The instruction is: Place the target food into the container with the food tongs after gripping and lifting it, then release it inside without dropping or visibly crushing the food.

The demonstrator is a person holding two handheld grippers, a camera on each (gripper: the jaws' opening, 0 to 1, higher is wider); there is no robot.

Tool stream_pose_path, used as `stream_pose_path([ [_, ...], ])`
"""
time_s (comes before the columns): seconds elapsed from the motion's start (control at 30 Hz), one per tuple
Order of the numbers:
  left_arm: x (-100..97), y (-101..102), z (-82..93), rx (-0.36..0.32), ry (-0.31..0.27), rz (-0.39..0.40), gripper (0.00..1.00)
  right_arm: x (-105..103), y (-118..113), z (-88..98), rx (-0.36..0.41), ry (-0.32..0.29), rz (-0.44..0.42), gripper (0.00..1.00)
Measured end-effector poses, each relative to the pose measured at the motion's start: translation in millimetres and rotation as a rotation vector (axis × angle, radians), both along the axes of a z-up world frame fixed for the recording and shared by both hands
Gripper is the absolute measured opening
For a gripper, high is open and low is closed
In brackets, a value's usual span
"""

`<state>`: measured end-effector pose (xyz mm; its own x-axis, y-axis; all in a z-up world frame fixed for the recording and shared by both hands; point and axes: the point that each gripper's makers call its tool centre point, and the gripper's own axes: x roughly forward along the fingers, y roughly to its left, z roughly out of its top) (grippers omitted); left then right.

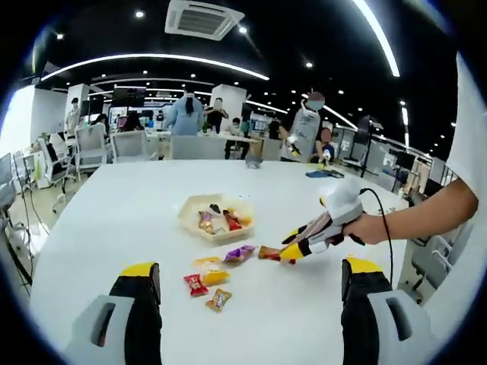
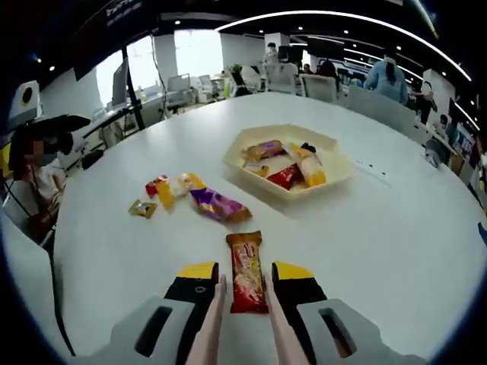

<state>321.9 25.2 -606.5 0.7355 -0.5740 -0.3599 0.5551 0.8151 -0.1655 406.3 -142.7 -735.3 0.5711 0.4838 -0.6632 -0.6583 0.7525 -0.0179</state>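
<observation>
The right gripper (image 2: 243, 287) holds a pair of pale, slim food tongs, whose two arms run forward between its yellow-tipped jaws. The tong tips straddle a red and orange oblong wrapped snack bar (image 2: 247, 282) lying flat on the white round worktop (image 2: 396, 251). The tongs look closed against the bar's long sides, though whether they press it firmly cannot be told. The bar rests on the worktop, not lifted. In the left gripper view the same right gripper (image 1: 293, 253) reaches in from the right, in a person's hand (image 1: 369, 226), its tip at the bar (image 1: 268, 252).

The left gripper (image 1: 247, 285) has its jaws spread wide with nothing between them. It stands back from the work, presumably kept clear so the right side can act alone.

The cream hexagonal shallow container (image 2: 335, 179) sits further out, apart from the bar, already holding several wrapped sweets. Between bar and container lies a purple wrapped sweet (image 2: 217, 204); further left lie a red and yellow wrapped sweet (image 2: 163, 188) and a small brown wrapped sweet (image 2: 141, 207).

Judgement: the step in hand is gripping. Straddling the long sides suits a steady lift; pressure should be light to avoid crushing. The carry must pass beside or over the purple sweet.
</observation>
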Motion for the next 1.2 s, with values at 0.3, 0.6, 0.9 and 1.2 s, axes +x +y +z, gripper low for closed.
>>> stream_pose_path([
  [0.3, -0.8, 1.2, 1.4, 0.005, 0.002, 0.007, 0.99, 2.2, -0.4, 0.3, -0.006, 0.013, -0.059, 0.20],
  [0.6, -4.6, 2.8, 2.2, 0.018, -0.001, 0.004, 0.99, 3.1, -6.4, 8.1, 0.022, 0.027, -0.093, 0.20],
  [0.9, -5.4, 3.1, 2.6, 0.014, -0.001, 0.001, 0.99, 0.4, -13.9, 43.1, 0.060, -0.019, -0.129, 0.21],
  [1.2, -5.8, 0.5, 0.8, 0.014, 0.003, -0.018, 0.99, -1.0, -12.1, 84.7, 0.109, -0.066, -0.164, 0.21],
])
